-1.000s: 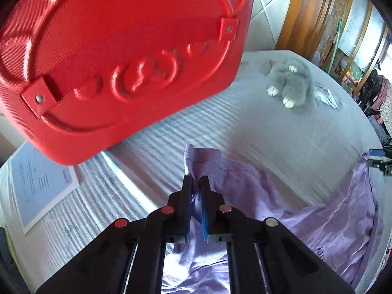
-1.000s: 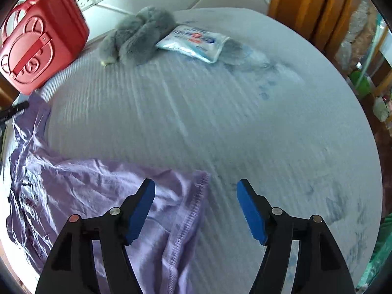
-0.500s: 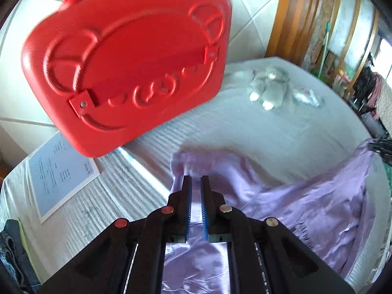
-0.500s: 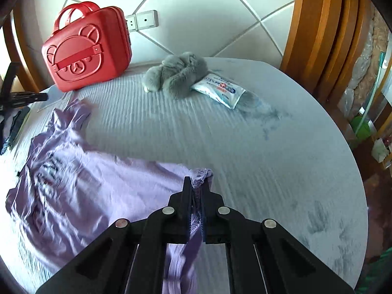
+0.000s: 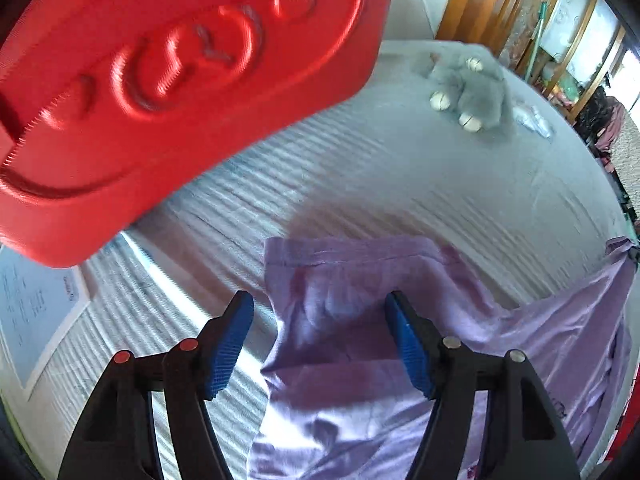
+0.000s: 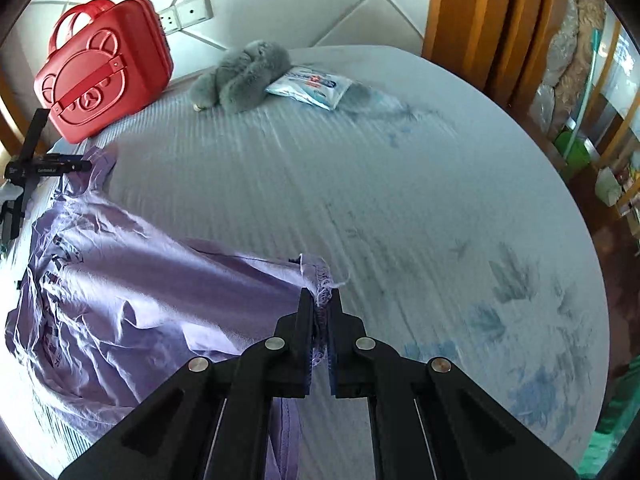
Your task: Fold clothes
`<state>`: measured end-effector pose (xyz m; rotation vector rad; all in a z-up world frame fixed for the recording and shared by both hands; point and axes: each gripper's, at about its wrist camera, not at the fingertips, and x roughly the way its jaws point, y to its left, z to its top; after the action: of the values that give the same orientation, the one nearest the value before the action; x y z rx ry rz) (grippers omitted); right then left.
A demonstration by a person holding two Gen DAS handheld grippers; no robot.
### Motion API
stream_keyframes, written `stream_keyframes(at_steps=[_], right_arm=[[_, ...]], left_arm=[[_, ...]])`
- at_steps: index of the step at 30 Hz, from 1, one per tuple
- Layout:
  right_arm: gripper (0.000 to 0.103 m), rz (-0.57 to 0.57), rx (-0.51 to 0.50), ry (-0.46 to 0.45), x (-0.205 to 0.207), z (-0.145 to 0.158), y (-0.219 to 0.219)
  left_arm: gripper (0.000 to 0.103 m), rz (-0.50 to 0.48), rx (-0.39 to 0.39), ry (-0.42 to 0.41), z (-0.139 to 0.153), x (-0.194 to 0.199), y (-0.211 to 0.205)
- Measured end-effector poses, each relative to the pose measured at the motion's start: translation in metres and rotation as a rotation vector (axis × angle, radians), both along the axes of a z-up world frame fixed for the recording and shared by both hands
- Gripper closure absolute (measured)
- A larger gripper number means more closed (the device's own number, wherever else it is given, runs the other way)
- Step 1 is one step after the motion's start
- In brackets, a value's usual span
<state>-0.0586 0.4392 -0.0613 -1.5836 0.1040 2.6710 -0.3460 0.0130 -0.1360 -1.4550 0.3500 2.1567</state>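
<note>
Left tongs (image 5: 320, 344) opening, purple shirt (image 5: 360, 304) sleeve lying loose betw. blue pads, not pinched. Right tongs (image 6: 320, 312) clamped on shirt hem. Judgement: re-pinch sleeve edge w/ left, pull taut vs right before folding; red case (image 5: 160, 80) close ahead.

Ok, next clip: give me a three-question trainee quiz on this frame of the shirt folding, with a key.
1. True or false: the right gripper is shut on a hem of the purple shirt.
2. What lies between the spread pads of the left gripper? A) a sleeve of the shirt, unpinched B) the grey plush toy C) the sheet of paper
3. Fill in: at the far end of the bed, the plush toy lies between the red ____ and a white packet.

Key: 1 true; 2 A; 3 case.
</note>
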Motion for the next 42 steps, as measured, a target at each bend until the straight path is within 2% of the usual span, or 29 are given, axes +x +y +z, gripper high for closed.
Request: stream_keyframes(at_steps=[1, 2, 3, 4, 7, 11, 14, 17, 20, 23, 26, 27, 28, 29, 30, 32, 33, 35, 37, 40, 42], right_arm=[[0.098, -0.003, 0.000, -0.004, 0.001, -0.002, 0.001], [0.098, -0.002, 0.001, -0.007, 0.000, -0.003, 0.001], [0.098, -0.002, 0.004, -0.009, 0.000, -0.004, 0.000], [0.098, -0.002, 0.007, -0.011, 0.000, -0.005, 0.000], [0.098, -0.008, 0.014, -0.005, -0.003, -0.006, -0.001], [0.098, -0.003, 0.020, 0.037, -0.008, 0.003, -0.004], [0.098, 0.000, -0.028, 0.136, 0.008, 0.023, -0.001], [0.098, -0.004, -0.089, 0.209, 0.037, 0.037, 0.005], [0.098, -0.017, -0.122, 0.185, 0.061, 0.034, 0.011], [0.097, -0.018, -0.131, 0.089, 0.076, 0.014, 0.009], [0.086, -0.038, -0.095, 0.027, 0.071, 0.004, 0.007], [0.075, -0.050, -0.092, 0.017, 0.068, 0.004, 0.007], [0.068, -0.065, -0.084, 0.028, 0.067, 0.008, 0.009], [0.060, -0.079, -0.076, 0.039, 0.066, 0.012, 0.010], [0.059, -0.081, -0.080, 0.059, 0.066, 0.019, 0.011], [0.059, -0.077, -0.087, 0.069, 0.065, 0.031, 0.009], [0.059, -0.063, -0.086, 0.070, 0.065, 0.034, 0.005], [0.059, -0.030, -0.074, 0.065, 0.066, 0.040, -0.003], [0.059, -0.012, -0.083, 0.050, 0.066, 0.040, -0.012], [0.059, 0.008, -0.121, 0.024, 0.063, 0.038, -0.027], [0.059, 0.009, -0.097, 0.002, 0.062, 0.036, -0.040]], left_arm=[[0.037, -0.003, 0.009, 0.003, 0.001, 0.000, 0.000], [0.053, -0.011, 0.011, 0.014, 0.002, 0.002, 0.001], [0.069, -0.022, 0.012, 0.022, 0.003, 0.004, 0.002], [0.098, -0.025, 0.021, 0.026, 0.005, 0.005, 0.002], [0.099, -0.018, 0.055, 0.048, 0.017, 0.010, -0.001], [0.099, 0.001, 0.143, 0.122, 0.062, 0.032, -0.014], [0.099, -0.035, 0.189, 0.190, 0.105, 0.071, -0.026], [0.099, -0.066, 0.229, 0.181, 0.124, 0.119, -0.043], [0.099, -0.070, 0.245, 0.101, 0.113, 0.163, -0.063], [0.099, -0.061, 0.168, -0.015, 0.077, 0.197, -0.076], [0.098, -0.028, 0.120, -0.092, 0.053, 0.218, -0.089], [0.098, -0.015, 0.113, -0.094, 0.051, 0.222, -0.090], [0.097, -0.006, 0.117, -0.086, 0.054, 0.223, -0.090], [0.090, 0.003, 0.124, -0.077, 0.057, 0.223, -0.090], [0.083, 0.006, 0.128, -0.067, 0.060, 0.223, -0.088], [0.032, -0.002, 0.116, -0.021, 0.068, 0.218, -0.076], [0.025, -0.011, 0.115, 0.001, 0.072, 0.216, -0.070], [0.025, -0.026, 0.115, 0.026, 0.074, 0.210, -0.056], [0.025, -0.008, 0.076, 0.034, 0.069, 0.197, -0.042], [0.025, 0.054, 0.076, -0.043, 0.052, 0.180, -0.029], [0.025, 0.061, 0.096, -0.070, 0.045, 0.177, -0.021]])
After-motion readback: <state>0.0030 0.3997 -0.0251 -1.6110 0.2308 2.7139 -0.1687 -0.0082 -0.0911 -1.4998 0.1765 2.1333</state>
